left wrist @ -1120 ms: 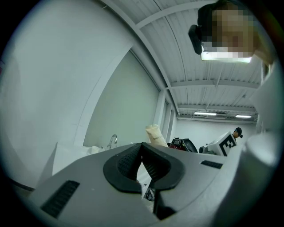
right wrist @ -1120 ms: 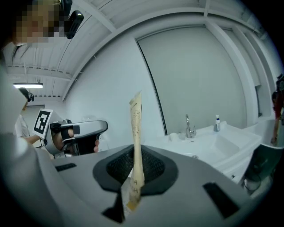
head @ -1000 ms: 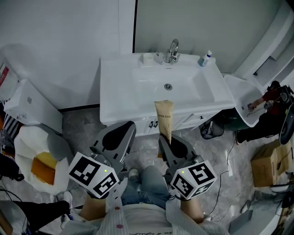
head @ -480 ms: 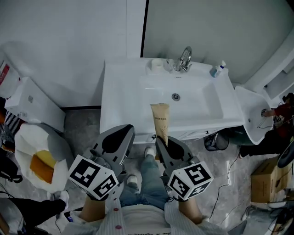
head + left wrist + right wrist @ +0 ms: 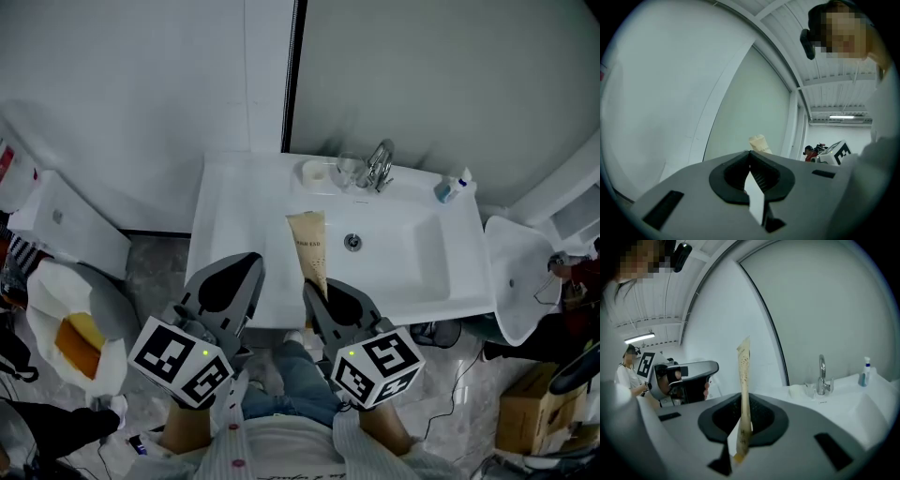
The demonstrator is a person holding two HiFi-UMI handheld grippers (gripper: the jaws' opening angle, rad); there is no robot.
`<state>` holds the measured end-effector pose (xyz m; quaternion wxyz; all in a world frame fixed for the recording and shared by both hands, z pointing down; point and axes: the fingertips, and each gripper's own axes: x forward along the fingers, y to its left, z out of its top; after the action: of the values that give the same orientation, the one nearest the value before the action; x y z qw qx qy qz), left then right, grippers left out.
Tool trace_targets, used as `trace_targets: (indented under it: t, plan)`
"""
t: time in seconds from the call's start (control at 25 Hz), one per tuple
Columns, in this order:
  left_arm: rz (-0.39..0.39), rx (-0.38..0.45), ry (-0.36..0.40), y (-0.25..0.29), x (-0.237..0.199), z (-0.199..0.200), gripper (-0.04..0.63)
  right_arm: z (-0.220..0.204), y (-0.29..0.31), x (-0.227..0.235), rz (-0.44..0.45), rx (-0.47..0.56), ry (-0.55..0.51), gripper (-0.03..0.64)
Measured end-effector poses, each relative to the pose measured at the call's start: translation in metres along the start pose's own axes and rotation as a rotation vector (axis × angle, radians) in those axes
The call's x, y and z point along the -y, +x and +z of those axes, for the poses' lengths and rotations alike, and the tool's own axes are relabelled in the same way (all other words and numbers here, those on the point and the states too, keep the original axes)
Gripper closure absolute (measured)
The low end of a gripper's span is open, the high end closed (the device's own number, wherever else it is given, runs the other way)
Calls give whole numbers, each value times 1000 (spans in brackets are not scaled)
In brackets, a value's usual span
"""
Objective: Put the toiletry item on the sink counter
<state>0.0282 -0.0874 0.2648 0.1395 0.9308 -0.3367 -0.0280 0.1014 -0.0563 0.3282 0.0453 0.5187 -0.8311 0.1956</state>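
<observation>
Your right gripper (image 5: 323, 298) squeezes the bottom end of the tan tube (image 5: 307, 246). The tube sticks out at 12 o'clock, toward the white sink counter (image 5: 234, 220). Your left gripper (image 5: 239, 277), at its 9 o'clock, is closed on nothing.

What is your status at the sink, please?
Right tongs shut on tan tube, upright, not yet on sink counter. Left tongs shut, empty. Soap dish and faucet at the back, away from tube.

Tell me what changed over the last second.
The right hand-held gripper carried the tube forward: earlier it hung at the sink's front edge, now it stands above the sink counter, left of the basin. Its grip held; the left hand-held gripper stayed shut and empty.
</observation>
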Motion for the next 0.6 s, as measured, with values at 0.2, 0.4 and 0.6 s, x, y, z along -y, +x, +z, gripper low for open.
trace_targets:
  t: [0.2,0.4,0.6]
  plan:
    - [52,23,1,31,-7,10,578,20,16,30,47,-13,-15,577]
    - [100,37,-3,49,-16,13,580,31,30,50,94,-24,-14,577]
    - [132,48,-3,57,-22,14,580,35,41,56,125,-32,-17,577]
